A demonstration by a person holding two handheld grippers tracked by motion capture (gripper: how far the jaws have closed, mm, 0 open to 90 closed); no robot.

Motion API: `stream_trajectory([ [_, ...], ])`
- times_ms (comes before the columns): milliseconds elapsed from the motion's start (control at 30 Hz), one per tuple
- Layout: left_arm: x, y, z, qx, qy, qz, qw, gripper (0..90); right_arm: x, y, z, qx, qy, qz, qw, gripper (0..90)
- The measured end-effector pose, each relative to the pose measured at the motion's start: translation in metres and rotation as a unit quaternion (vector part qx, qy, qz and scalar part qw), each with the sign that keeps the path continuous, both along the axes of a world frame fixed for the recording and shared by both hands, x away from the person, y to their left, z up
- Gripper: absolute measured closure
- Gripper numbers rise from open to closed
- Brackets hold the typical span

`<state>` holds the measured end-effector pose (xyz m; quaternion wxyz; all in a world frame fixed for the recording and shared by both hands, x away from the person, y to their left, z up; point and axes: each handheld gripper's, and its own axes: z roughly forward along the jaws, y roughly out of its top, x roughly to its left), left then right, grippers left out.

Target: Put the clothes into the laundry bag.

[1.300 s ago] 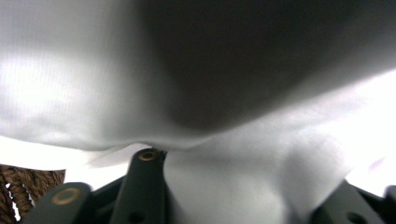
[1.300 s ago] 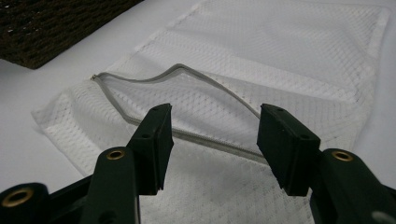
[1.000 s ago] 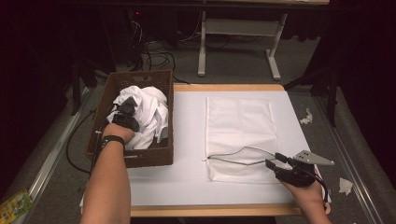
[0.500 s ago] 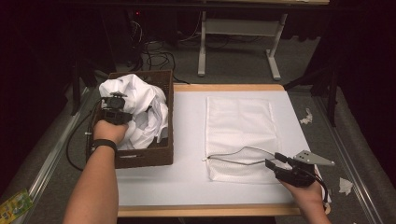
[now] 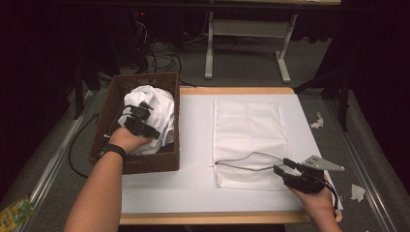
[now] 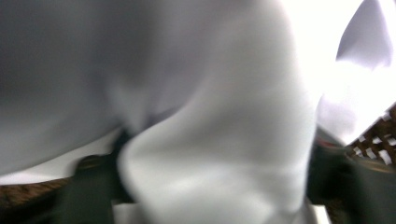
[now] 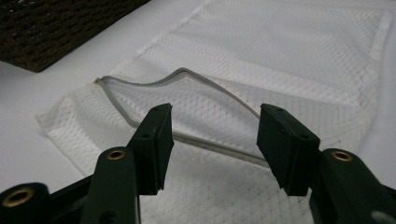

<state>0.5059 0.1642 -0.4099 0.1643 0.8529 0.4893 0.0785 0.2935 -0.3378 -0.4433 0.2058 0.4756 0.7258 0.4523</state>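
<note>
White cloth (image 5: 153, 108) lay in the basket (image 5: 145, 164) at left, between the just-opened left gripper (image 5: 140, 121) jaws; right gripper (image 5: 285, 170) spread.

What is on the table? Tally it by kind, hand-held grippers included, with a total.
Wicker basket: 1
White cloth: 1
Mesh laundry bag: 1
Hand-held grippers, left hand-held gripper and right hand-held gripper: 2
Total: 5

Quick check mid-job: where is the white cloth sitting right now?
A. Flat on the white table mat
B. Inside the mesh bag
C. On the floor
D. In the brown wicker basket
D: the white cloth is heaped in the brown wicker basket, apart from the mesh bag.
</note>
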Motion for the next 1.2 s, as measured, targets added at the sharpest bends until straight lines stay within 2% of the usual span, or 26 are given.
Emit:
stream_trajectory([
  [33, 0.000, 0.000, 0.000, 0.000, 0.000, 0.000, 1.0000, 22.3, 0.000, 0.000, 0.000, 0.000, 0.000, 0.000, 1.0000, 46.5],
  [100, 0.002, -0.004, -0.009, 0.024, 0.016, -0.004, 0.9996, 19.4, 0.000, -0.001, 0.000, 0.000, 0.000, -0.001, 1.0000, 46.6],
  [133, 0.004, -0.008, -0.018, 0.052, 0.029, -0.005, 0.9982, 15.9, 0.001, -0.002, 0.000, 0.000, -0.001, 0.000, 1.0000, 46.6],
  [167, 0.004, -0.008, -0.018, 0.052, 0.029, -0.005, 0.9982, 15.6, 0.001, -0.002, 0.000, 0.000, -0.001, 0.000, 1.0000, 46.6],
  [233, 0.006, -0.012, -0.026, 0.086, 0.047, -0.005, 0.9951, 15.2, 0.001, -0.002, -0.001, 0.000, 0.001, 0.000, 1.0000, 46.6],
  [267, 0.006, -0.014, -0.030, 0.107, 0.048, -0.008, 0.9930, 15.2, 0.001, -0.002, -0.001, 0.001, 0.001, 0.000, 1.0000, 46.6],
  [333, 0.007, -0.016, -0.031, 0.120, 0.041, -0.007, 0.9919, 18.6, 0.001, -0.001, -0.001, 0.000, 0.002, 0.000, 1.0000, 46.6],
  [467, 0.007, -0.013, -0.030, 0.094, 0.047, -0.005, 0.9944, 37.9, 0.001, -0.002, -0.001, 0.000, 0.001, 0.000, 1.0000, 46.6],
  [633, 0.006, -0.011, -0.027, 0.076, 0.051, -0.005, 0.9958, 51.5, 0.001, -0.002, -0.001, -0.002, -0.001, 0.002, 1.0000, 46.7],
  [667, 0.006, -0.010, -0.027, 0.071, 0.051, -0.003, 0.9961, 56.7, 0.000, -0.002, -0.001, -0.001, 0.000, 0.002, 1.0000, 46.7],
  [700, 0.006, -0.009, -0.026, 0.065, 0.052, -0.001, 0.9965, 56.7, 0.000, -0.002, -0.001, -0.001, 0.000, 0.002, 1.0000, 46.7],
  [733, 0.007, -0.007, -0.024, 0.068, 0.048, 0.007, 0.9965, 67.6, 0.000, -0.001, -0.001, -0.001, -0.001, 0.002, 1.0000, 46.7],
  [800, 0.008, -0.005, -0.024, 0.062, 0.050, 0.013, 0.9967, 68.9, 0.000, -0.001, -0.001, -0.002, -0.001, 0.002, 1.0000, 46.7],
  [933, 0.009, -0.004, -0.023, 0.066, 0.053, 0.024, 0.9961, 73.6, 0.000, -0.002, -0.001, 0.000, 0.001, 0.001, 1.0000, 46.7],
  [1000, 0.009, -0.002, -0.020, 0.063, 0.040, 0.034, 0.9967, 75.9, 0.000, -0.002, -0.001, 0.000, 0.001, 0.001, 1.0000, 46.8],
  [1067, 0.008, 0.002, -0.013, 0.054, 0.015, 0.052, 0.9971, 77.7, 0.000, -0.002, 0.000, 0.001, -0.001, -0.001, 1.0000, 46.8],
  [1100, 0.007, 0.006, -0.007, 0.050, -0.010, 0.065, 0.9966, 78.1, 0.000, -0.003, 0.000, 0.001, -0.002, 0.000, 1.0000, 46.8],
  [1167, 0.004, 0.010, 0.002, 0.043, -0.047, 0.079, 0.9949, 78.8, 0.000, -0.003, 0.000, 0.001, -0.003, 0.001, 1.0000, 46.8],
  [1200, 0.003, 0.010, 0.004, 0.039, -0.057, 0.080, 0.9944, 79.0, 0.000, -0.003, 0.000, 0.002, -0.004, 0.002, 1.0000, 46.8],
])
